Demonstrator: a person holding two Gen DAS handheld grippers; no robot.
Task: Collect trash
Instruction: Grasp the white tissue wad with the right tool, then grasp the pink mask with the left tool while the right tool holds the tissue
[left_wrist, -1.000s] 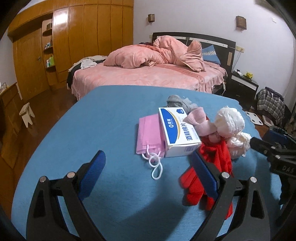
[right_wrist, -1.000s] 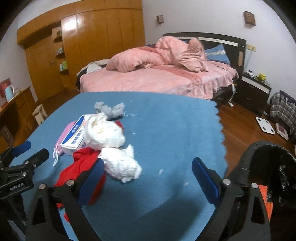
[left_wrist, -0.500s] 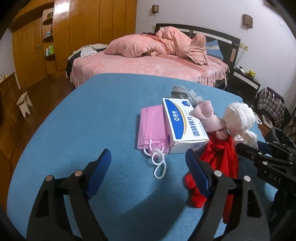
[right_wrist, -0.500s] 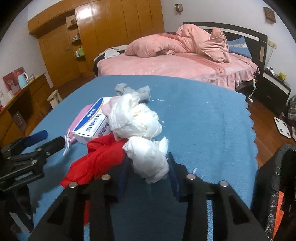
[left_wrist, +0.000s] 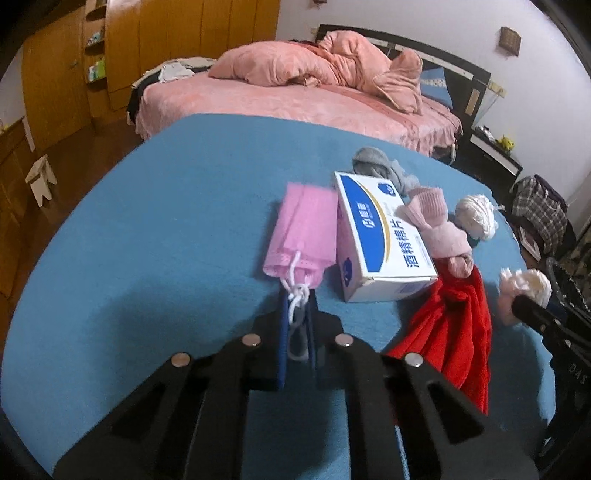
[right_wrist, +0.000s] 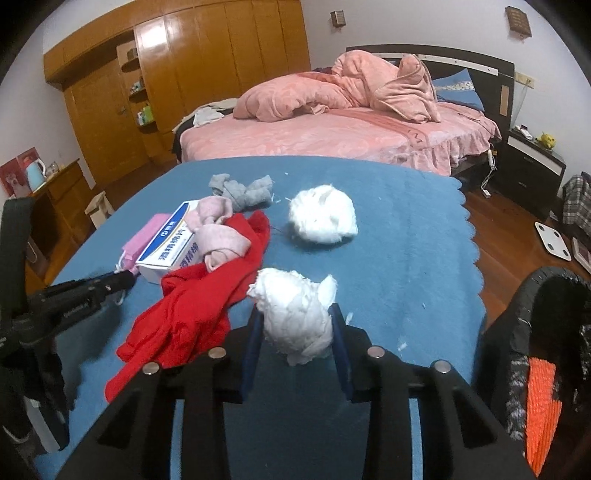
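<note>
Right wrist view: my right gripper (right_wrist: 297, 326) pinches a crumpled white paper wad (right_wrist: 293, 314) above the blue tablecloth (right_wrist: 399, 229).
Black-lined bin (right_wrist: 535, 332) lies rightward, nearest this hand; my left gripper (left_wrist: 297, 308), just closed, nips the pink pleated face mask's (left_wrist: 303, 232) white ear loops (left_wrist: 297, 295).

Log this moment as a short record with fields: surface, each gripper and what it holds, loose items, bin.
surface: blue cloth
left gripper: jaws have just been closing, now shut on the white ear loops of the pink face mask
right gripper: shut on the near white paper wad
loose trash: second white wad
other items: blue-and-white box, red cloth, pink sock, grey sock
bin: black-lined bin off the cloth's right edge
</note>
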